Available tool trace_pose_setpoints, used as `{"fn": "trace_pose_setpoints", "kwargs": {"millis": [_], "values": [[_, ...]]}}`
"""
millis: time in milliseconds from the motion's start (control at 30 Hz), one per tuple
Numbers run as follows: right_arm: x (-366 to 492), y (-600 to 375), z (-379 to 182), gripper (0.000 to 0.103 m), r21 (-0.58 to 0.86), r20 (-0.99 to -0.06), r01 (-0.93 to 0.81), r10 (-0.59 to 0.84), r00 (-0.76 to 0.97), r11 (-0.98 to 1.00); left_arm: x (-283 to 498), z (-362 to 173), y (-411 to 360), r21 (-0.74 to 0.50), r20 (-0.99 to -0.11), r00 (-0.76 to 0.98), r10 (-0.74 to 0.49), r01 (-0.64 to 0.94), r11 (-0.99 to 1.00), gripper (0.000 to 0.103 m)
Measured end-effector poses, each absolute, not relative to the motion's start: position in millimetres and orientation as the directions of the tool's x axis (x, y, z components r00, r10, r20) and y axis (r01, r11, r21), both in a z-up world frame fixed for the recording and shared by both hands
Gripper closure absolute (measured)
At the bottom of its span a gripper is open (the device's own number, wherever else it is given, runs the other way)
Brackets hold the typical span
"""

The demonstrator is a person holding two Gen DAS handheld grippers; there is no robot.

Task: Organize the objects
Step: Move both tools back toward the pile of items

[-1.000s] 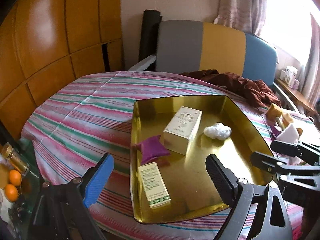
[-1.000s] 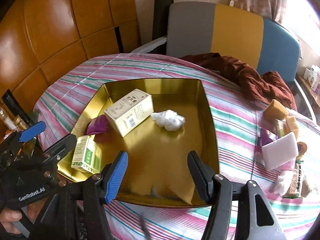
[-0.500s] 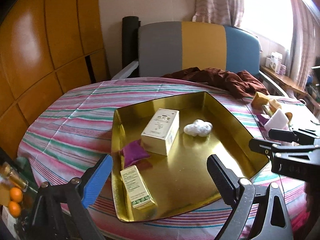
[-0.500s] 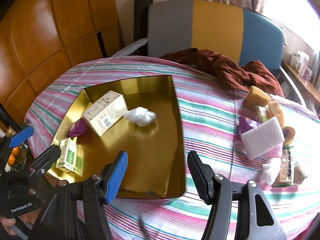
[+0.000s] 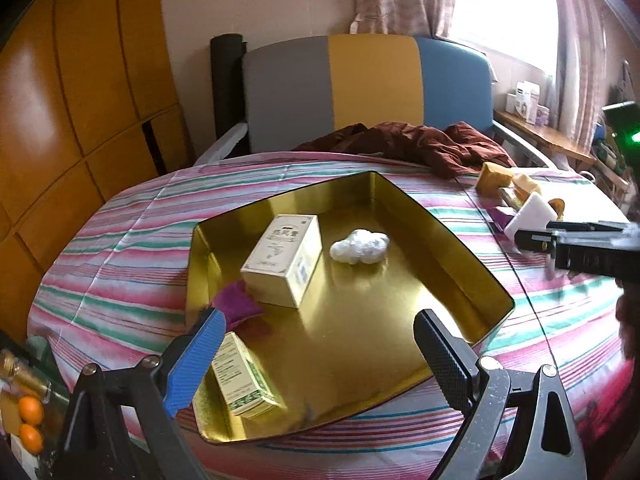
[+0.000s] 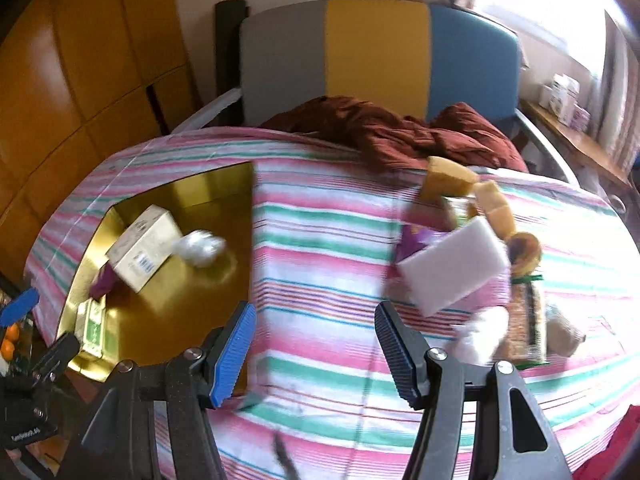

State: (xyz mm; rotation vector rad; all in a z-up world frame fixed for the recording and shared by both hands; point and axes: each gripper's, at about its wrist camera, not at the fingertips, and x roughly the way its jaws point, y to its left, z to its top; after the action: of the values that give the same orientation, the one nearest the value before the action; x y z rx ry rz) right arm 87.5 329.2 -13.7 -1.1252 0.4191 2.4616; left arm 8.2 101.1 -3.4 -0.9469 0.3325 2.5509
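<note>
- Our left gripper hangs with its two fingers spread wide and nothing between them, low over the near end of the gold tray.
- The tray lies on the striped cloth that covers the counter.
- Inside the tray we see four things: a cream box near the middle, a white crumpled wad just to its right and apart from it, a purple pouch against the box's near left corner, and a green-and-white carton lying flat in the near left corner.
- Our right gripper is also spread apart and empty, over bare striped cloth between the tray and a heap of loose items.
- In that heap, to the right of the tray and well apart from it, a white foam block lies tilted on top, with a purple packet partly under it, tan sponges behind, a white fluffy lump in front and a long dark-striped packet just beside it.
- The right wrist view is blurred, so we cannot tell finer detail in the heap.
- A dark red cloth lies bunched at the far edge, before a grey, yellow and blue chair back.
- Two small oranges sit low at the left, off the counter.
</note>
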Motion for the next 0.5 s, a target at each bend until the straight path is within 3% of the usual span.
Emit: {"fn": "trace_pose_setpoints", "kwargs": {"millis": [500], "values": [[176,492,-8,0.040,0.125,-0.750,-0.789,0.463,-0.472,-0.602,16,-7,153,0.107,-0.687,-0.631,0.361,-0.579,-0.808,0.007]]}}
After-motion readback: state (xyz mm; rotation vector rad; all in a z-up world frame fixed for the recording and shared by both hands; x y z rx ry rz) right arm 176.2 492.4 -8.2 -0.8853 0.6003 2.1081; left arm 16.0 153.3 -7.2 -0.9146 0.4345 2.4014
